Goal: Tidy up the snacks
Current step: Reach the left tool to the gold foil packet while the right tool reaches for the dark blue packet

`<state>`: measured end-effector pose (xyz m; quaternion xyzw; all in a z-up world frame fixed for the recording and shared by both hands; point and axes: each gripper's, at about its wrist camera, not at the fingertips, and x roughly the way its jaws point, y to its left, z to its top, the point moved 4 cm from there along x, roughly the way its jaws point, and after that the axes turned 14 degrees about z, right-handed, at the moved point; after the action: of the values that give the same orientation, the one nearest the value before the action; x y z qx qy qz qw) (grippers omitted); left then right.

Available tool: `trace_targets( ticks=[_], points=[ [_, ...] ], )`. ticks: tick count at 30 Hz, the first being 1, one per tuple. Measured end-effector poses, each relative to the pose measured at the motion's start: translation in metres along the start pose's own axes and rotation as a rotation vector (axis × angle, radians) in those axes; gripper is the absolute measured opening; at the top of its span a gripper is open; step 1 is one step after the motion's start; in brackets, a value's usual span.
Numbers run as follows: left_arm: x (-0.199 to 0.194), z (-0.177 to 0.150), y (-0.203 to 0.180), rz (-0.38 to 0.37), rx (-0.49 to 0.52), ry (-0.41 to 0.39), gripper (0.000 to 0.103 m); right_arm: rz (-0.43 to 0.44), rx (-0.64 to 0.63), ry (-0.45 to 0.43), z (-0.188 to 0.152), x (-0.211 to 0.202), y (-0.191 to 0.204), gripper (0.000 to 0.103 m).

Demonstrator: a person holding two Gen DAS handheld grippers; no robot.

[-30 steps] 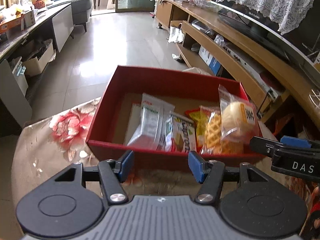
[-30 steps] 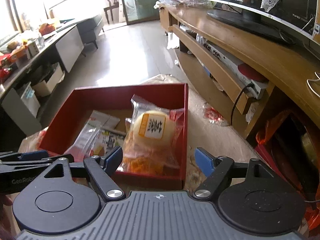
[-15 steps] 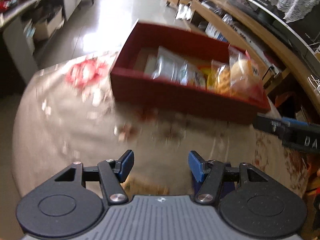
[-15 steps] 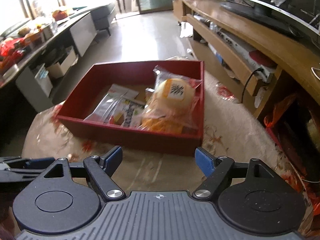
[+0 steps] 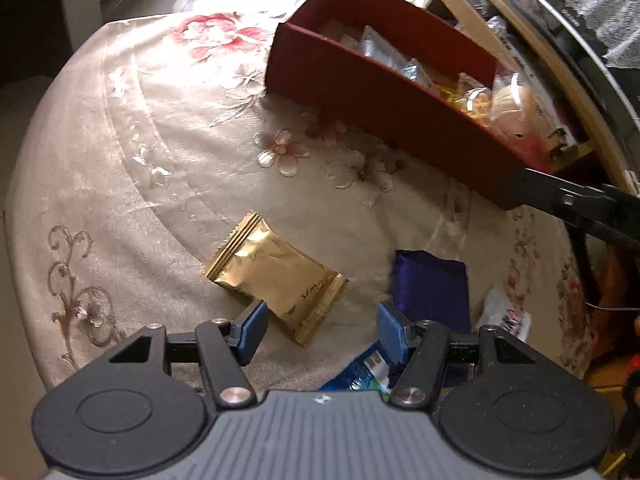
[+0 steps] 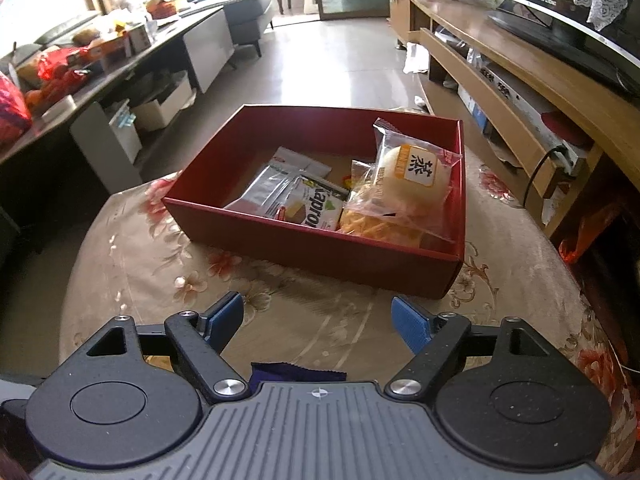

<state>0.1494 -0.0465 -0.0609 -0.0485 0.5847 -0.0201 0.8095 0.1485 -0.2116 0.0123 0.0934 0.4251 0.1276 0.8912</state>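
A red box (image 6: 256,222) on the round table holds several snack packets, among them a bun in clear wrap (image 6: 416,172) and a wafer pack (image 6: 316,206). The box also shows in the left wrist view (image 5: 384,92). My left gripper (image 5: 320,330) is open and empty, low over the table, just above a gold packet (image 5: 276,276). A purple packet (image 5: 432,284) lies to its right, a blue packet (image 5: 360,372) under the fingers. My right gripper (image 6: 316,320) is open and empty, short of the box. A purple packet edge (image 6: 296,372) shows beneath it.
A small white packet (image 5: 504,316) lies near the table's right edge. The floral tablecloth (image 5: 140,140) covers the table. A wooden TV stand (image 6: 520,80) runs along the right; a cluttered counter (image 6: 100,56) stands at the left.
Both grippers have pulled back from the box. The left one has tilted down towards the table, bringing the gold, purple and blue packets into view.
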Motion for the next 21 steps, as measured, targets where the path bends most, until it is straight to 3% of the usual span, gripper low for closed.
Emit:
trace_targets(
  ticks=[12,19,21],
  points=[
    [0.024,0.031,-0.013,0.105,-0.053,-0.036,0.068,-0.002,-0.007,0.019,-0.003,-0.002,-0.005,0.086],
    [0.028,0.026,-0.035,0.205,0.085,-0.101,0.069,-0.013,-0.015,0.044,-0.006,0.002,-0.009,0.086],
    [0.027,0.023,-0.034,0.221,0.104,-0.113,0.061,-0.016,-0.013,0.053,-0.008,0.003,-0.01,0.086]
  ],
)
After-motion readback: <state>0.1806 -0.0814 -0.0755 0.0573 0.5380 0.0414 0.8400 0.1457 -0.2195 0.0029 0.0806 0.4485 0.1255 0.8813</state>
